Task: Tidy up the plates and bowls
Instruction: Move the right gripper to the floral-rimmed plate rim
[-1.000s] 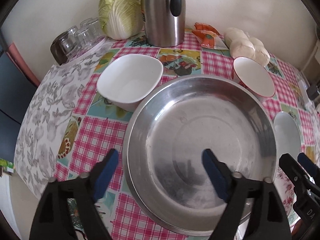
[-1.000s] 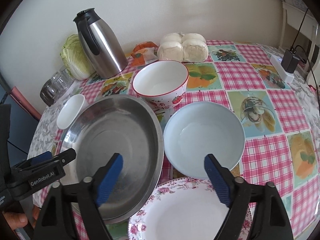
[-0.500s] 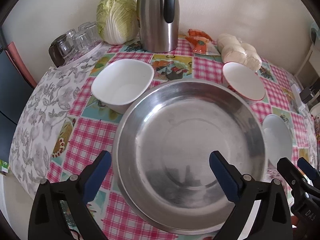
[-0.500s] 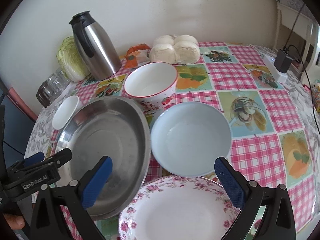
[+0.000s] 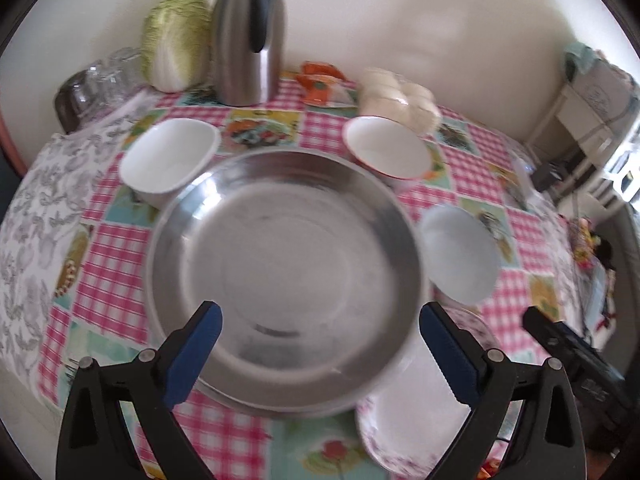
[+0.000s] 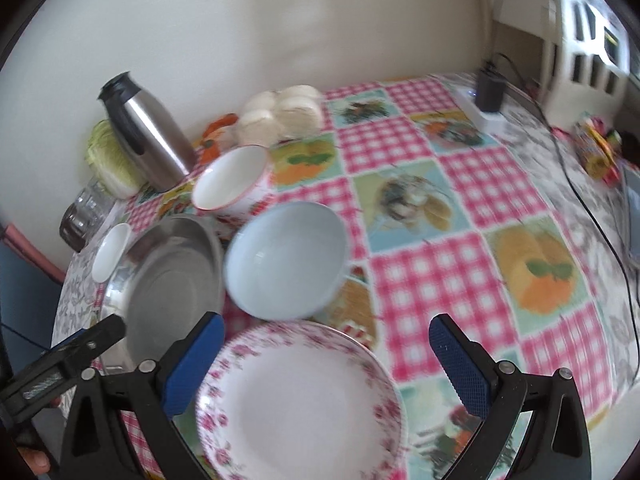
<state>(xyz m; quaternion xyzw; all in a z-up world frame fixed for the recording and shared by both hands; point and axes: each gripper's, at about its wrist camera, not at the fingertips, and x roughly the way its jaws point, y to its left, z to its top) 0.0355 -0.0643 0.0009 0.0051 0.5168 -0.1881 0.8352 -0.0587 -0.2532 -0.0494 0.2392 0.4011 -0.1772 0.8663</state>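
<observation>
Quick count of what's on my tabletop (image 6: 420, 208) with the pink checked cloth: five dishes total. One big round stainless steel basin (image 5: 286, 276), one white rounded-square bowl (image 5: 168, 160), one white bowl with a red rim (image 5: 386, 148), one pale blue round bowl (image 6: 286, 260) and one white plate with a pink flower border (image 6: 298, 404). Extras at the back: one steel thermos jug with a black handle (image 5: 250, 32), one napa cabbage (image 5: 178, 56), one pack of white buns (image 6: 280, 116), one orange snack packet (image 5: 322, 84) and a cluster of clear glasses (image 5: 100, 80) (too blurry to count). No readable writing anywhere, just smeared white lettering on the side of the right tongs seen from the left camera.

My left tongs (image 5: 320, 340) are spread wide with nothing between them, having just been opening; the steel basin sits on the cloth right under and ahead of them, its near rim between the blue pads. My right tongs (image 6: 326, 354) have also just opened out fully and grip nothing; the flower plate lies directly below them, with the blue bowl just beyond its far edge.
</observation>
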